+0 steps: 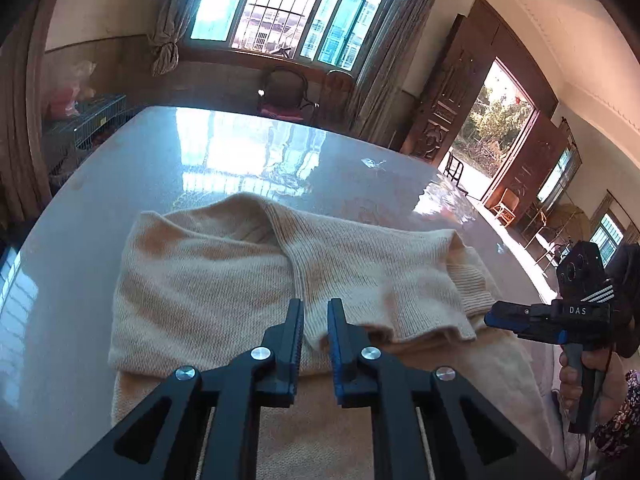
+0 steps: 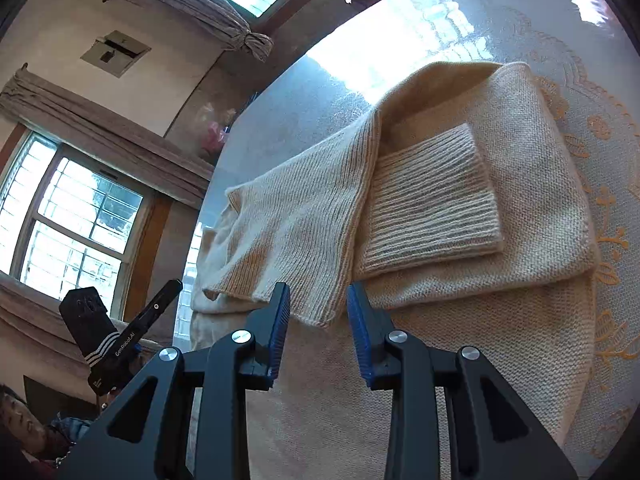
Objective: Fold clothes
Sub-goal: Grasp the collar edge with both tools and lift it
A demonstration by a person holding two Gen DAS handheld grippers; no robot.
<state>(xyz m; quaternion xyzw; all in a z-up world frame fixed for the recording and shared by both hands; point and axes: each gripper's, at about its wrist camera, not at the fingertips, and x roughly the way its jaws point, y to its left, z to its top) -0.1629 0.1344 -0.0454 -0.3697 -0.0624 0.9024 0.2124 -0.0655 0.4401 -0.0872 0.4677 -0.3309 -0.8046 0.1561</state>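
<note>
Left wrist view showed the cream knitted sweater [image 1: 224,276] lying on the glossy pale stone surface [image 1: 100,184], with one sleeve [image 1: 360,264] already laid across the body and the upper part doubled over the lower. A ribbed cuff [image 2: 432,196] was seen resting on top in the right wrist view. The fold was judged partly done; a final fold of the bundle seemed to remain. The left gripper [image 1: 315,336] was held over the near edge with its jaws slightly apart and nothing clamped. The right gripper [image 2: 318,332] likewise had its jaws apart, on either side of the sleeve end without pressing it. The sweater's near hem was cut off by the grippers, and the underside layers were hidden.
</note>
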